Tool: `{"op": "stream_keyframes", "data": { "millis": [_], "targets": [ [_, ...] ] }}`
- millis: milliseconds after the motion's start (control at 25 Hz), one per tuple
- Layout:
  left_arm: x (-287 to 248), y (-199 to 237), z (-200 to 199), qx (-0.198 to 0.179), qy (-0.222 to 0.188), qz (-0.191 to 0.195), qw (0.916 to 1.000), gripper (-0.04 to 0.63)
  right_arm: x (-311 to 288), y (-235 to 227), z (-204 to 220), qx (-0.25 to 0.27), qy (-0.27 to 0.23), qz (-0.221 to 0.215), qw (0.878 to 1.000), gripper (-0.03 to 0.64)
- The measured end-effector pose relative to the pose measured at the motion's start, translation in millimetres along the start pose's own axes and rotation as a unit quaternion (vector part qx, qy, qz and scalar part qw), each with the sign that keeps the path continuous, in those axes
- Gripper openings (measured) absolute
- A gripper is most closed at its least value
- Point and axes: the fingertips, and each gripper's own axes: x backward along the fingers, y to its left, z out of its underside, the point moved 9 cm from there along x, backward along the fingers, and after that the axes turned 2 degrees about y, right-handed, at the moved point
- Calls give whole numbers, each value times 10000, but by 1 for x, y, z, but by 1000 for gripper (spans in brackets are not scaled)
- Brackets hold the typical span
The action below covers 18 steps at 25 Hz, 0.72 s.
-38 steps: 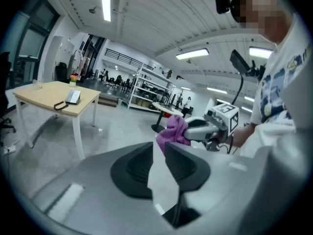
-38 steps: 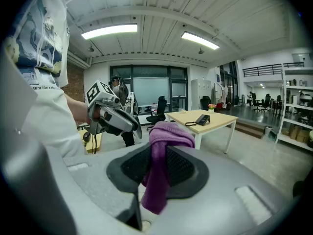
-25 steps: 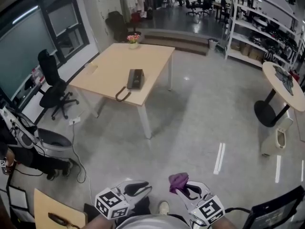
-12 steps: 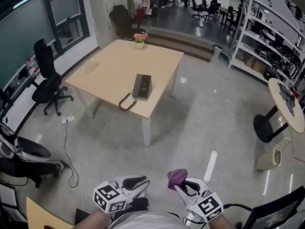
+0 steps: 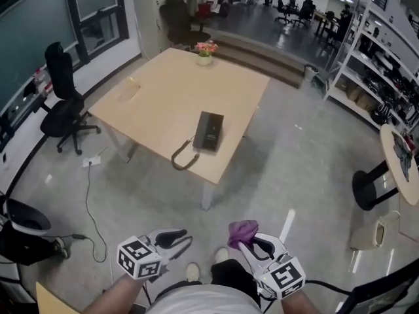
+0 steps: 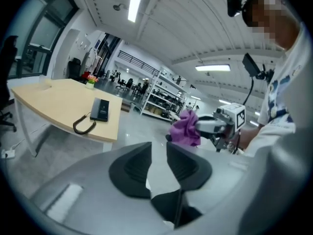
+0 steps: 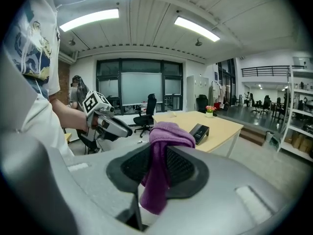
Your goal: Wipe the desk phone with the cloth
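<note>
We find the right gripper [image 5: 252,246] clamped on the cloth [image 5: 243,229], the left gripper [image 5: 178,240] empty and opening, the phone [image 5: 210,131] well ahead of both; we advise closing in with the clamp firm.

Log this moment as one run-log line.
right gripper: shut on cloth | left gripper: opening, empty | desk phone: on table, not reached

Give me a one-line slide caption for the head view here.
Right claw grips the purple cloth; the desk phone sits on the wooden table ahead, not yet reached.
</note>
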Motion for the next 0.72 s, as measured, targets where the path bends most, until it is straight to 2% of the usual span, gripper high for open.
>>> {"op": "stream_keyframes", "data": {
  "millis": [240, 440, 600, 720],
  "targets": [
    [-41, 56, -29, 371, -2, -171, 9992, 119, -46, -71, -6, -95, 67, -123, 9999, 91],
    [-78, 107, -75, 431, 118, -366, 9983, 141, -79, -137, -15, -143, 35, -278, 9995, 91],
    [-97, 154, -96, 826, 87, -509, 9952, 172, -98, -174, -20, -73, 50, -501, 9987, 91],
    [-112, 187, -107, 971, 262, -491, 9937, 204, -110, -189, -18, -208, 85, -544, 9983, 91]
  ]
}}
